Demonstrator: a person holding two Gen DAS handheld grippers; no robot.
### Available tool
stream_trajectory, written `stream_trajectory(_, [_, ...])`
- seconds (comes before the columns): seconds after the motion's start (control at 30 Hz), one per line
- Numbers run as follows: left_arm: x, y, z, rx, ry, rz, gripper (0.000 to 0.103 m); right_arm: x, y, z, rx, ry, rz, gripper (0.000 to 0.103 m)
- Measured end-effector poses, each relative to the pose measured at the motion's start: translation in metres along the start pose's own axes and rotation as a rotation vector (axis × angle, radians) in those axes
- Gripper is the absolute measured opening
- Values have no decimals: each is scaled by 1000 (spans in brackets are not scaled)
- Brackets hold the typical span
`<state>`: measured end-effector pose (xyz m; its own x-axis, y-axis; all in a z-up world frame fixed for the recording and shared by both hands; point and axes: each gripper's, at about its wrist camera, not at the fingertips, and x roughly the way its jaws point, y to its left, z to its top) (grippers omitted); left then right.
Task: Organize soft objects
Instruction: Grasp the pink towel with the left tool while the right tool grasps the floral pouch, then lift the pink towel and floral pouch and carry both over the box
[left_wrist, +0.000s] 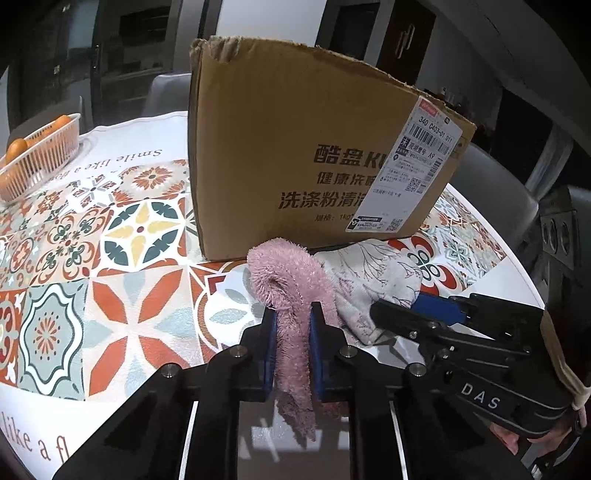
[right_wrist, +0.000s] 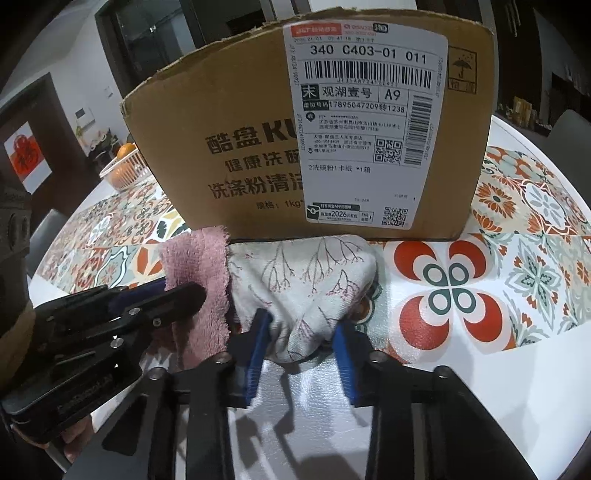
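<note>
Two cloths gripped before the box
Left gripper pinches the pink towel; right gripper clamps the floral cloth, both beside the cardboard box.

I count two soft cloths: one pink fluffy towel and one white cloth with a branch print. There is one cardboard box, bearing two white labels. I see one white basket, with at least two orange fruits in it. My own grippers number two.
</note>
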<state>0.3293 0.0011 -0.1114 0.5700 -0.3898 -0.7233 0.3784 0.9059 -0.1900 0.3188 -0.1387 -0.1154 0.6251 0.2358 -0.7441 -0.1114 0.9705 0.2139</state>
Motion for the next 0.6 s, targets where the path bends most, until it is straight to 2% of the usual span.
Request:
stream_trajectory(0.23, [-11, -7, -3, 7, -25, 67, 15, -12, -4, -3, 24, -27, -1, 19])
stream_trajectory(0.6, [-46, -22, -2, 18, -111, 96, 15, -45, -5, -4, 51, -97, 4, 19])
